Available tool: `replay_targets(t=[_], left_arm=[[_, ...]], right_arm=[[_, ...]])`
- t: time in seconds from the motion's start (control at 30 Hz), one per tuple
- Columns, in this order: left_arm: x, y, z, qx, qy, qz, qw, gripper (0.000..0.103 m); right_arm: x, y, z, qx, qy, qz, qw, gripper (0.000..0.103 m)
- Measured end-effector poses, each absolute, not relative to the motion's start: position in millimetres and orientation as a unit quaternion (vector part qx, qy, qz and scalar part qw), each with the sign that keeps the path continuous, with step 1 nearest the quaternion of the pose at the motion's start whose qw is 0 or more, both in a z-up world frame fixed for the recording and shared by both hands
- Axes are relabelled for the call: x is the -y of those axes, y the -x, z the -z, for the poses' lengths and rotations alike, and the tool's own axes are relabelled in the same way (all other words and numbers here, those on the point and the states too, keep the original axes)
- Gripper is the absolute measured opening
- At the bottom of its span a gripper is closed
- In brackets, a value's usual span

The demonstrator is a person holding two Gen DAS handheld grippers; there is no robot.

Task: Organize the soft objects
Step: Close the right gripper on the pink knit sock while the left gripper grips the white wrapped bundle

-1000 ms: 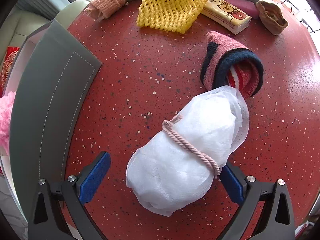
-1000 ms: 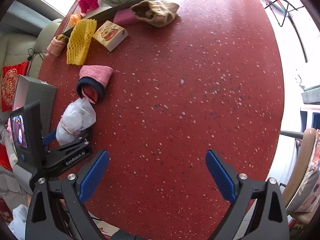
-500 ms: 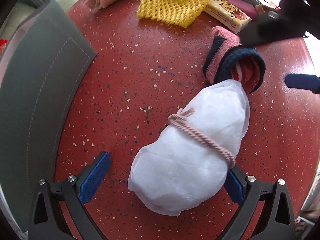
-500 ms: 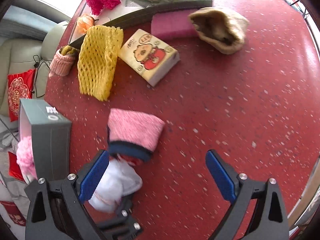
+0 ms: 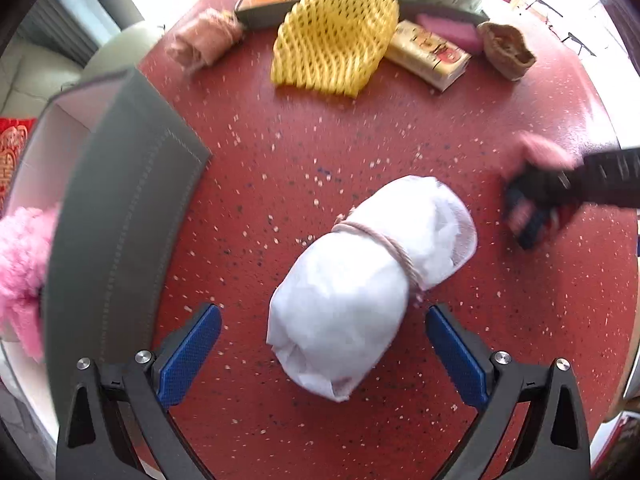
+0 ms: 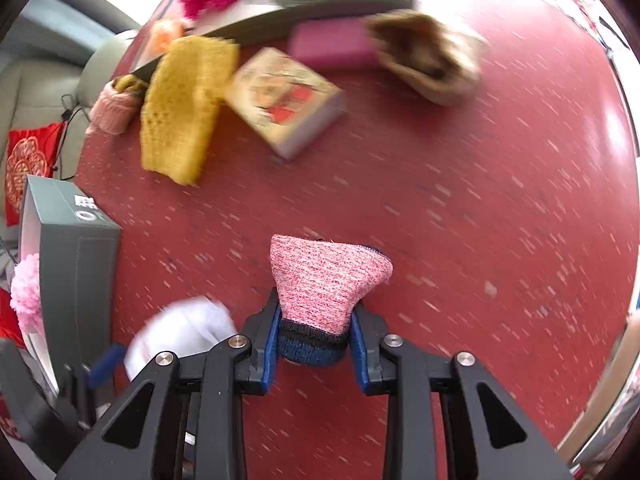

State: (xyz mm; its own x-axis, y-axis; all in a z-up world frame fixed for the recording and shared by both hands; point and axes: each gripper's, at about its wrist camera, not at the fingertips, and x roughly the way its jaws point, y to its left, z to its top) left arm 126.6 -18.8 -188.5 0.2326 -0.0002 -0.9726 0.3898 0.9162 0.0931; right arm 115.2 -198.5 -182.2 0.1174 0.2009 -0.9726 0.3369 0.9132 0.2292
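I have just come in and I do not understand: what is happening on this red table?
A person with two handheld grippers is sorting soft things. The right gripper is closing its jaws on the dark cuff of a pink knitted sock. The left gripper is open around a white bundle tied with cord lying on the table.

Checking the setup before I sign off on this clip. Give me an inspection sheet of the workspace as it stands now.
Surface: red speckled table, no spills seen.
Job's things: pink knit roll; white bundle tied with cord; grey box open at the table edge.
Clutter: yellow mesh sleeve, tissue pack, pink sponge, tan pouch.
Grippers: right gripper closing, fingers pinching the roll; left gripper open, bundle between its fingers.
Cables: one beside the sofa.
Surroundings: sofa, red cushion.
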Motion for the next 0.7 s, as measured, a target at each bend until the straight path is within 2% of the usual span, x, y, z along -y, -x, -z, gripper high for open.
replay_targets(t=[0.17,0.23,0.27,0.3,0.6,0.7], left_arm=[[42.4,-126.9,169.3,-0.581,-0.193,0.151,0.776,0.103],[57.7,-129.9,168.1,-0.576,-0.212,0.164,0.772,0.103],[66.4,-132.5,171.8,-0.576,-0.221,0.168,0.769,0.103],[76.4,-138.8,171.5,-0.578,-0.23,0.174,0.763,0.103],[107.9,-142.1,213.8,-0.588,-0.273,0.205,0.733,0.103],[112.8,-145.3,223.0,-0.589,-0.264,0.212,0.734,0.103]], right_arm=[[227.5,-44.9,188.3,-0.689,-0.184,0.063,0.699,0.036],[233.8,-22.9,193.3,-0.693,-0.19,0.067,0.692,0.054],[236.8,-15.9,194.3,-0.693,-0.194,0.076,0.69,0.07],[239.9,-10.1,194.5,-0.692,-0.201,0.086,0.688,0.077],[245.0,-12.0,206.5,-0.686,-0.232,0.1,0.682,0.079],[231.1,-25.1,214.2,-0.689,-0.218,0.102,0.684,0.09]])
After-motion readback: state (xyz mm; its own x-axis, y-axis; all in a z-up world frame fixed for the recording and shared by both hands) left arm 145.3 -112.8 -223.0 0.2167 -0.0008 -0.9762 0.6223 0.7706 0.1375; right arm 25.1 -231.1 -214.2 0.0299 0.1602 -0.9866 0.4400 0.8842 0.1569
